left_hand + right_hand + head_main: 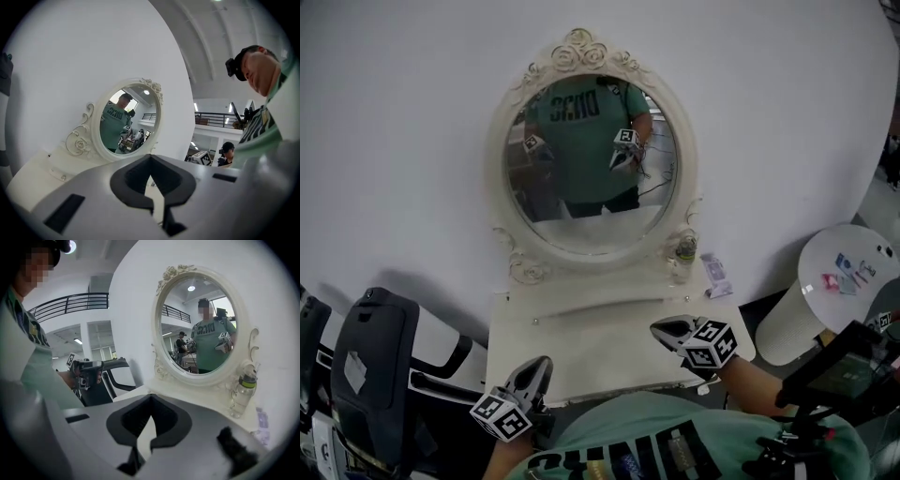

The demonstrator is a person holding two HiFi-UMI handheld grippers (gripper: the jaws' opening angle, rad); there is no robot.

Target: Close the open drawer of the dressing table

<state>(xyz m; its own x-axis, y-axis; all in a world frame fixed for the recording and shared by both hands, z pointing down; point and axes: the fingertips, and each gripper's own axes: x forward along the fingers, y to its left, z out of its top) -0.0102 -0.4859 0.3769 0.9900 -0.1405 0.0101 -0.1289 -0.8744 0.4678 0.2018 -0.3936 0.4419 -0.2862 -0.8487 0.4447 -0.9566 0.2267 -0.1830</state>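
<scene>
The table (581,352) sits in the lower centre of the head view, with the mirror (591,159) above it and a bottle (684,251) at the mirror's lower right. The drawer should run along the table's near edge at bottom centre. The person's chest covers that edge, so I cannot tell how far out it stands. The left gripper (542,364) hangs at the lower left of the tabletop and the right gripper (661,330) hangs over its right side. Each gripper's own view shows the jaws pressed together on nothing (left (157,204), right (143,439)). Any push would probably be made partly blind. Closed tips are narrow, so they could slip off the drawer front. A shove at one end could skew the drawer and jam it. A hard slam might shake the table and topple the bottle.
</scene>
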